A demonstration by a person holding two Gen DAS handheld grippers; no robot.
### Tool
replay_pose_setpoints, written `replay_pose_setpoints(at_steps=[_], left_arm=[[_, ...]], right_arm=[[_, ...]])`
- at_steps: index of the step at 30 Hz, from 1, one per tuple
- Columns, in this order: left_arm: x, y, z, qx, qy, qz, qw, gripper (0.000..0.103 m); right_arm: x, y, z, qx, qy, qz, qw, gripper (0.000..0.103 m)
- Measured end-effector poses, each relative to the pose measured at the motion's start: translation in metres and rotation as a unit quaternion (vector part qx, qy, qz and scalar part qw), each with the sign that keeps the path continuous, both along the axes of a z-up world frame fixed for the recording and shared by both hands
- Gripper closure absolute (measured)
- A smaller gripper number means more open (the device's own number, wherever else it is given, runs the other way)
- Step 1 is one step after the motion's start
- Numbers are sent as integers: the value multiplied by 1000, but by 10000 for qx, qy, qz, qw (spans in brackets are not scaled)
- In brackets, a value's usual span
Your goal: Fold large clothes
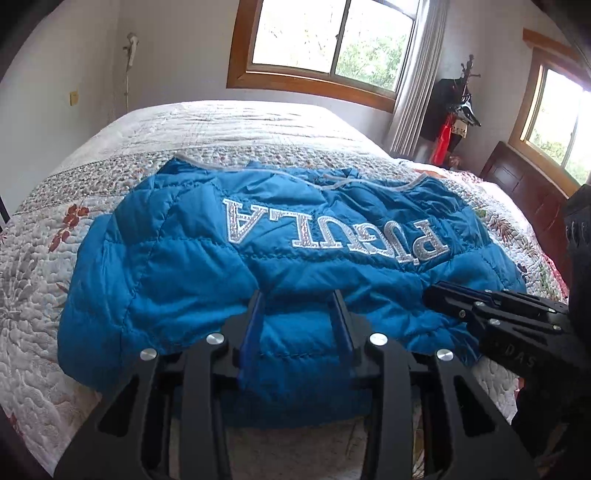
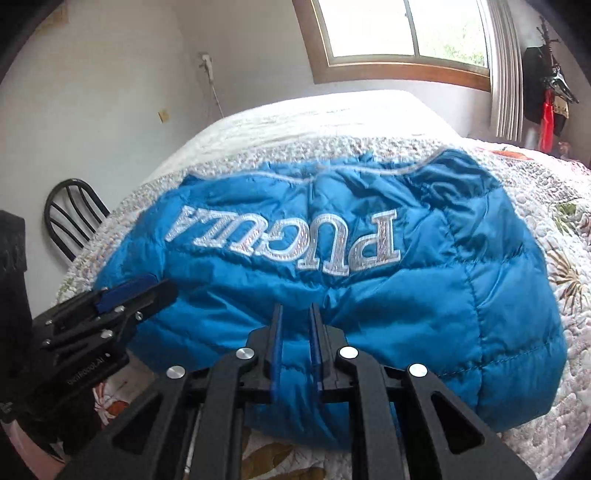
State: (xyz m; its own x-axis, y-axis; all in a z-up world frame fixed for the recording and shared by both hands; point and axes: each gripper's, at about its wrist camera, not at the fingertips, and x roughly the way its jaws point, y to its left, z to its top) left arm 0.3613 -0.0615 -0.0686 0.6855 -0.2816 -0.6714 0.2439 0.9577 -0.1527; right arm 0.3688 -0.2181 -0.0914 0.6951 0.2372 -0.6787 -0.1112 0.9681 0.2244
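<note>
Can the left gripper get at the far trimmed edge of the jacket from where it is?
Probably yes. The left gripper sits open at the near edge of the jacket; nothing lies on the cloth between it and the far trimmed edge.

Bright window (image 1: 332, 33) glare (blown out), fisheye-warped edges, soft focus

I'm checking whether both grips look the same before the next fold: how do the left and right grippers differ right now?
The left gripper has its fingers spread wide, with a thick bunch of the blue jacket between them; the right gripper has its fingers close together, pinching a thinner fold. The left sits nearer the jacket's left half, the right nearer its middle. Both work the near edge, on the quilted bed.
</note>
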Motion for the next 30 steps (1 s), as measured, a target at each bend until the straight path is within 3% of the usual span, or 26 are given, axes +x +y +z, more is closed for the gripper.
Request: replay_pose_setpoints(at_steps=[4, 7, 10, 18, 30], left_arm=[[11, -11, 8, 97, -119, -27, 9999, 62], [29, -20, 0, 115, 36, -44, 9999, 62], [41, -27, -12, 320, 55, -43, 9995, 62], [41, -27, -34, 405, 104, -190, 9989, 62], [41, -28, -37, 449, 109, -216, 9987, 62]], right_arm=[[12, -8, 13, -25, -134, -196, 9997, 89], [32, -12, -1, 179, 97, -206, 9996, 89], [42, -10, -19, 76, 318, -217, 9992, 89], [39, 0, -42, -315, 335, -129, 9989, 90], [39, -1, -44, -333, 271, -90, 9990, 91]])
